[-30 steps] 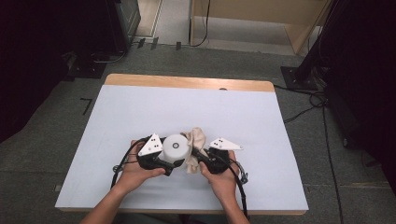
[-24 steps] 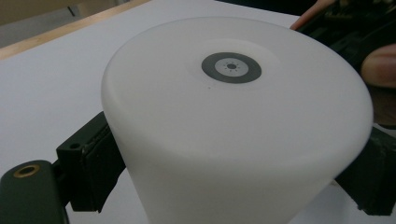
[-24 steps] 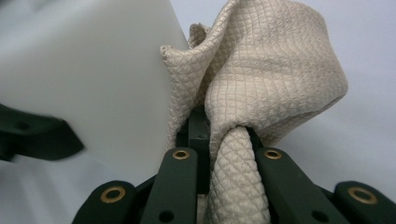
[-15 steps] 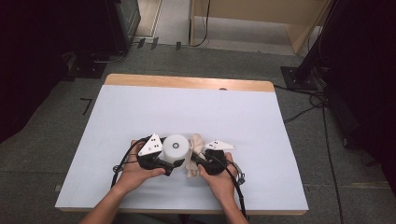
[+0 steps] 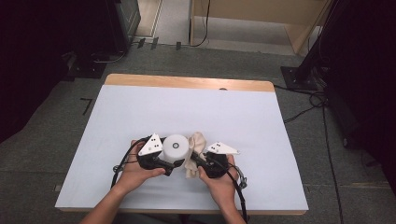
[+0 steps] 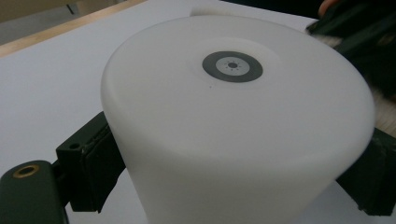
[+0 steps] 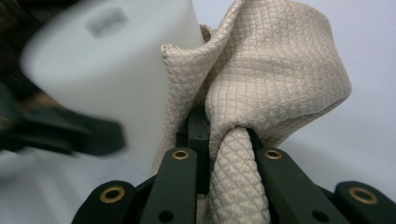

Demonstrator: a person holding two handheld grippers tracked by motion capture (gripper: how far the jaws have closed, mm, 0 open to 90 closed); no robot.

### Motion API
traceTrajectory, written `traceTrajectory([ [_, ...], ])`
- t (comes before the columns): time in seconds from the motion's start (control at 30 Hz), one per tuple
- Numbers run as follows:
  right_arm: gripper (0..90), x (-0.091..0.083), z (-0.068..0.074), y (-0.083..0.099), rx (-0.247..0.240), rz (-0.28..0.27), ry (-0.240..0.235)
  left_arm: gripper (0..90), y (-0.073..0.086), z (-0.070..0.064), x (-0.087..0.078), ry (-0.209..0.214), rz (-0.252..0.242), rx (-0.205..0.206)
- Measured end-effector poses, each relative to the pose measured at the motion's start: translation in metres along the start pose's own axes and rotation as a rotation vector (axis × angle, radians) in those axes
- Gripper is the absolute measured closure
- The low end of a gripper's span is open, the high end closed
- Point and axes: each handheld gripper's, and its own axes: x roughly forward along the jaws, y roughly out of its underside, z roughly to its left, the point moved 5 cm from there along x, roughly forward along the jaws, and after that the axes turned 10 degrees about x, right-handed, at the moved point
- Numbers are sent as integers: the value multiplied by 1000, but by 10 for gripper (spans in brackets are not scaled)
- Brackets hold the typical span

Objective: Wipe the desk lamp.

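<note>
Little has shifted: left gripper (image 5: 169, 164) still clamps the white cylinder (image 5: 175, 148) steady on the bench (image 5: 233, 116), while right gripper (image 5: 198, 160), closed on beige cloth (image 5: 196, 144), wipes its side.

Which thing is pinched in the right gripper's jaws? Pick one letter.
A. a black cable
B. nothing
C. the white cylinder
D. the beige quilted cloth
D: in the right gripper view the beige quilted cloth is squeezed between the right gripper's jaws, beside the white cylinder.

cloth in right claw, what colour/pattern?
Beige cloth with a fine quilted diamond weave; clearest in the right gripper view.
</note>
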Motion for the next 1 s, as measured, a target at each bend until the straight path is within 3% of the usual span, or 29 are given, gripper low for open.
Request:
traceTrajectory([
  [0.1,831,13,-10,11,28,76,22,82,0,0,0,-2,0,1],
  [0.2,832,17,-13,15,40,90,27,82,0,0,0,-1,0,1],
  [0.27,832,13,-10,10,27,57,22,82,0,0,0,-2,-1,1],
  [0.43,832,-14,9,-15,-28,-92,-37,82,0,0,0,-3,0,3],
  [0.5,832,-17,12,-17,-40,-102,-37,84,-1,-1,0,-14,-2,7],
  [0.57,832,-12,8,-12,-27,-80,-30,85,-1,-1,0,-15,-3,7],
  [0.63,832,0,-2,-1,13,-13,-19,85,0,0,0,-13,-6,4],
  [0.77,831,14,-12,11,44,71,-11,87,-1,4,0,-27,-12,-14],
  [1.0,829,17,-11,11,38,78,-20,87,2,17,-2,-73,-8,-32],
])
